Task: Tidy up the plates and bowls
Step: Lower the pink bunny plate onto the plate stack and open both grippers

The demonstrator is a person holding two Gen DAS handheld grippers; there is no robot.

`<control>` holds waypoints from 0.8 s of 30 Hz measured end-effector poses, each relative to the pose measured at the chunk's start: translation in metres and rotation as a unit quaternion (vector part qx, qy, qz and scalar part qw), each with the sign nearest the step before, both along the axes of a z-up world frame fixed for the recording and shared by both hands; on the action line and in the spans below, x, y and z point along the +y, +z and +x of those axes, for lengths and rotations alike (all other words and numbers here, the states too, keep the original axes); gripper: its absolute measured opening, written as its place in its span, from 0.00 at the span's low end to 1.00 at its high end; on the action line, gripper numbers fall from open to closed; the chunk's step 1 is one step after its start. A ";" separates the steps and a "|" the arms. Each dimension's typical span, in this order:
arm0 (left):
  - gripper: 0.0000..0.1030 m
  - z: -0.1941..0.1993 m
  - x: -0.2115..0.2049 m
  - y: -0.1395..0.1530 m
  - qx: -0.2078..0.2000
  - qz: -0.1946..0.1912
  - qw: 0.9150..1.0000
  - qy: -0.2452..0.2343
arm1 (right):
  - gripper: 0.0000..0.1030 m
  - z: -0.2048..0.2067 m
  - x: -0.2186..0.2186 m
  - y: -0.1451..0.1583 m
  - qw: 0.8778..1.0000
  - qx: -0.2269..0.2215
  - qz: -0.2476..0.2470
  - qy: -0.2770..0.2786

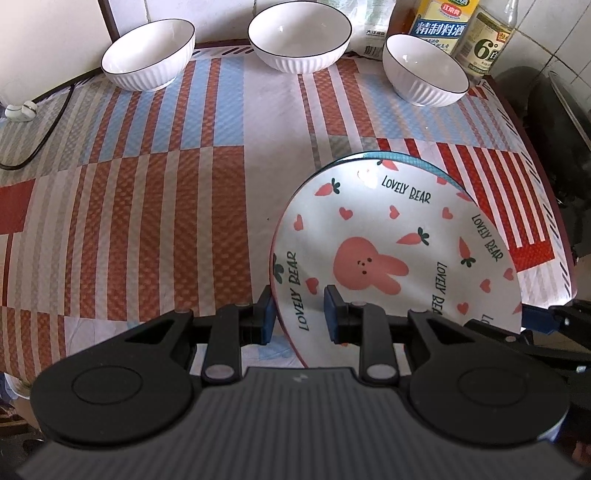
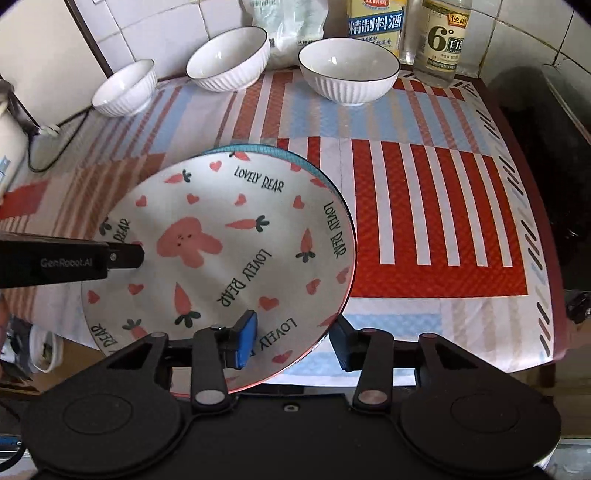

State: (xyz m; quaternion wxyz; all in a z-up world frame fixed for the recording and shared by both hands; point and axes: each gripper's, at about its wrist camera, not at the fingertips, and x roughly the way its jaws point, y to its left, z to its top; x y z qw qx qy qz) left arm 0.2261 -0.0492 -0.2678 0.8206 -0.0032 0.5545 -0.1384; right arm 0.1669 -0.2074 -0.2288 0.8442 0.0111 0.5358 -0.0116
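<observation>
A white plate with a pink rabbit, carrots and "LOVELY BEAR" lettering is held over the table, above a second plate whose blue rim peeks out behind it. My left gripper straddles the plate's left rim, one blue pad outside and one inside. My right gripper straddles its right rim the same way. Three white ribbed bowls stand along the back: left, middle, right.
A striped red, blue and white tablecloth covers the table. Bottles and a white bag stand at the back right by the tiled wall. A black cable runs at the left. A dark stove lies off the right edge.
</observation>
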 end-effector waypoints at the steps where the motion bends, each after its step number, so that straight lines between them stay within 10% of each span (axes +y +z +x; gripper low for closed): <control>1: 0.25 0.000 0.000 -0.001 0.001 0.000 1.000 0.002 | 0.48 -0.001 0.002 0.000 1.000 -0.001 -0.008 0.002; 14: 0.23 -0.002 -0.001 -0.004 0.011 0.013 1.000 0.015 | 0.63 -0.014 0.016 -0.020 0.998 -0.030 -0.049 0.031; 24: 0.32 -0.033 0.005 0.063 -0.035 -0.020 0.999 -0.033 | 0.64 -0.049 0.003 0.019 0.990 -0.105 -0.013 0.092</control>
